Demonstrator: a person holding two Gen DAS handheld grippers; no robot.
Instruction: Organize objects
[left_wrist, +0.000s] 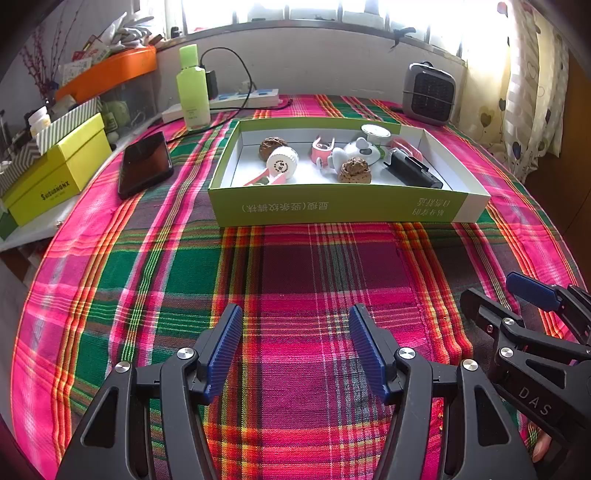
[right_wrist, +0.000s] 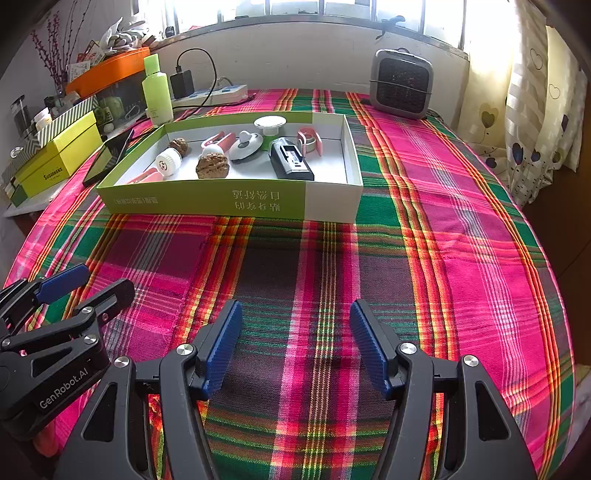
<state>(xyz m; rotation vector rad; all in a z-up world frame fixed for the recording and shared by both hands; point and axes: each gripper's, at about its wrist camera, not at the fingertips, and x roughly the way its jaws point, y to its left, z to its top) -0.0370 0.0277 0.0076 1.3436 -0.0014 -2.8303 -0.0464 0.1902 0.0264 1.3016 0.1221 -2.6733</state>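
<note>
On the plaid tablecloth (left_wrist: 295, 266), both claws gape empty before the box (left_wrist: 332, 206).

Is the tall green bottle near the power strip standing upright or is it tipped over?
Upright. The green bottle stands on its base on the tablecloth with its cap on top, behind the far-left corner of the green box.

- A shallow green-and-white cardboard box (left_wrist: 343, 210) sits on the pink-and-green plaid tablecloth (left_wrist: 295, 280).
- In it lie two brown walnuts (left_wrist: 354, 170), a black rectangular device (left_wrist: 413, 170) to their right, and a white round cap (left_wrist: 282, 162) left.
- A black phone (left_wrist: 144, 164) lies left of the box; a green plastic bottle (left_wrist: 192, 88) stands behind it.
- A grey box-shaped heater (left_wrist: 429, 94) stands behind the box, right.
</note>
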